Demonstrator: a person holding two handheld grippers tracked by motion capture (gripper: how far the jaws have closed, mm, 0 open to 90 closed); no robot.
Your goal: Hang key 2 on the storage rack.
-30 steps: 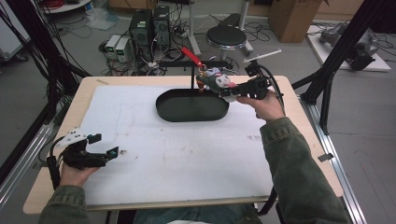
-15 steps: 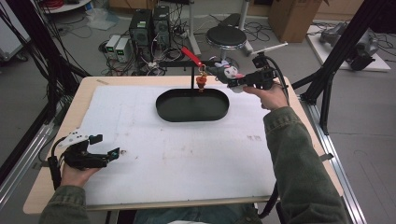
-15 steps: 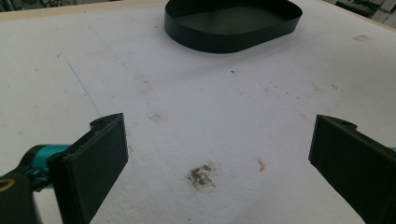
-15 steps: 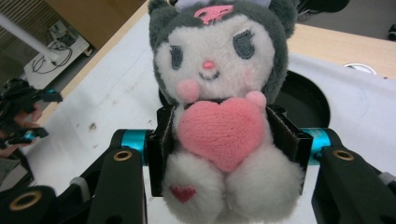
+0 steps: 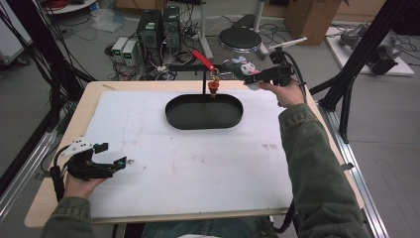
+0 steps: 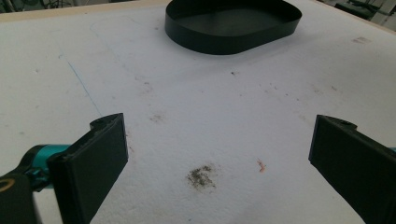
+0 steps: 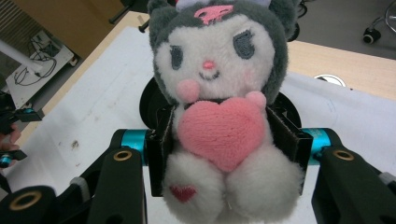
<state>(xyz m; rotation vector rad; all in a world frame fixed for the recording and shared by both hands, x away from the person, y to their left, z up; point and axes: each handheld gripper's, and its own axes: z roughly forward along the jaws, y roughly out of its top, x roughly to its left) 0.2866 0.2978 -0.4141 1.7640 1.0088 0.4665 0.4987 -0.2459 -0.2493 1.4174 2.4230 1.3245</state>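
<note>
Plush toy: clamped at the waist in my right gripper, carried off the black tray toward the table's far right edge, perhaps for setting down there. Left gripper: jaws apart, empty, resting.

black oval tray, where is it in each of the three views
High view: the black oval tray lies at the far middle of the white mat.
Left gripper view: top centre, beyond the open jaws.
Right gripper view: dark slivers behind the plush toy clamped in the right gripper.
Shared landmark: the white mat beneath it.
</note>
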